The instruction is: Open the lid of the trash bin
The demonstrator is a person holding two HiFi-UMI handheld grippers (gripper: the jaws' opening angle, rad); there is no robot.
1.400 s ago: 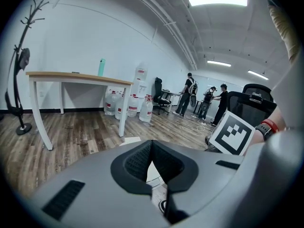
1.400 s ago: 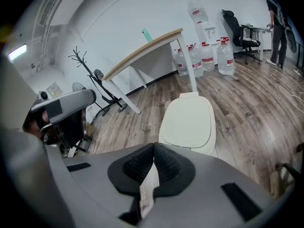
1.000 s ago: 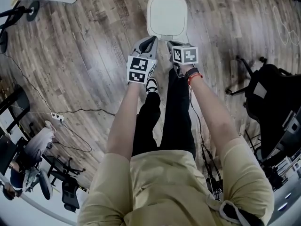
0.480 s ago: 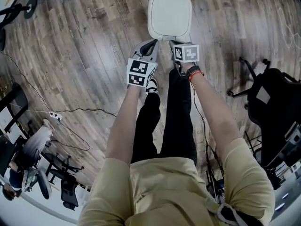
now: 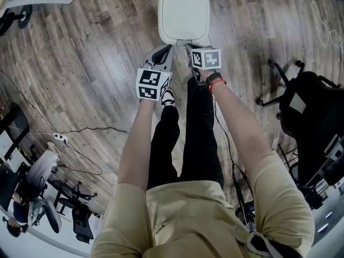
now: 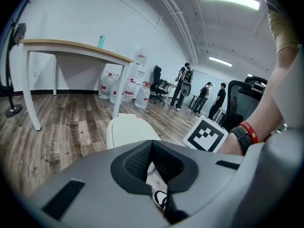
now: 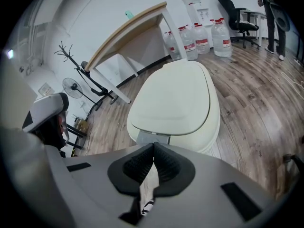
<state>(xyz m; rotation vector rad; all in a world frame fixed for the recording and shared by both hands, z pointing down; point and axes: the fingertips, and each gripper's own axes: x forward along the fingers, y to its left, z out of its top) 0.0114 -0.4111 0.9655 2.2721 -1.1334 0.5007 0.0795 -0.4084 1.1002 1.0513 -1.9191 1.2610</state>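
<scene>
Holding two jaw pairs clenched, tips touching, nothing between: left gripper and right gripper, side by side at upper centre. Pointing both at one white trash bin just above, top centre, its lid lying shut. Showing one black chair at right edge.

Smooth matt cream plastic trash bin, weathered wood-plank floor, beige cloth shirt

The head view looks steeply down from above the person onto the floor and the trash bin. Both gripper views sit low, facing forward past their jaws. The right gripper view is nearest the bin, which all three share.
</scene>
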